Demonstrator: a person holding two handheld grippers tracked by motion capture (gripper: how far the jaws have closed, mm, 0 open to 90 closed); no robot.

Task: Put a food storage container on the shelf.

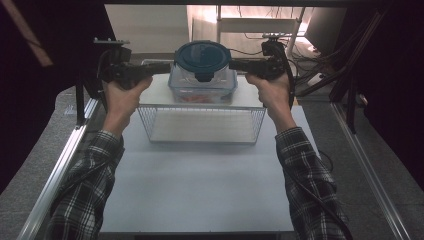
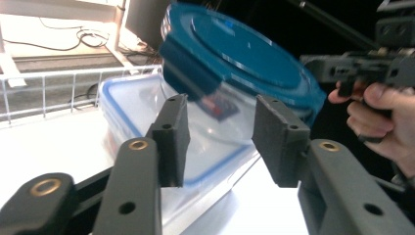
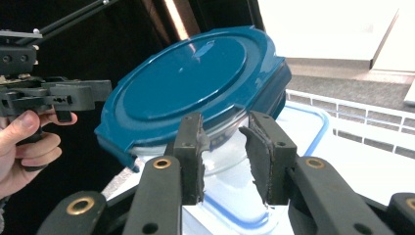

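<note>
We have a round glass container [image 1: 202, 75] with a teal snap-lock lid [image 1: 202, 55] sitting on top of a clear rectangular container with a blue-rimmed lid [image 2: 128, 105], at the far edge of the white table [image 1: 200, 185], just behind the wire basket [image 1: 200, 125]. We come at it from both sides: the left gripper [image 1: 167, 66] reaches in from the left, the right gripper [image 1: 235, 64] from the right. In the left gripper view the jaws stand spread, the round container showing in the gap between the pads [image 2: 171, 132] and, as far as we can tell, untouched. In the right gripper view the jaws sit narrower, flanking the glass wall below the lid rim; whether the pads [image 3: 192, 147] are pressing on it we cannot tell. We judge this piece heavy for its size, rigid, smooth and slippery on the glass, and breakable if it drops. The lid flaps [image 1: 204, 76] offer edges, but they could unclip, so we'd rather squeeze the body from opposite sides under the lid rim and keep it level, since it perches on another lid.
</note>
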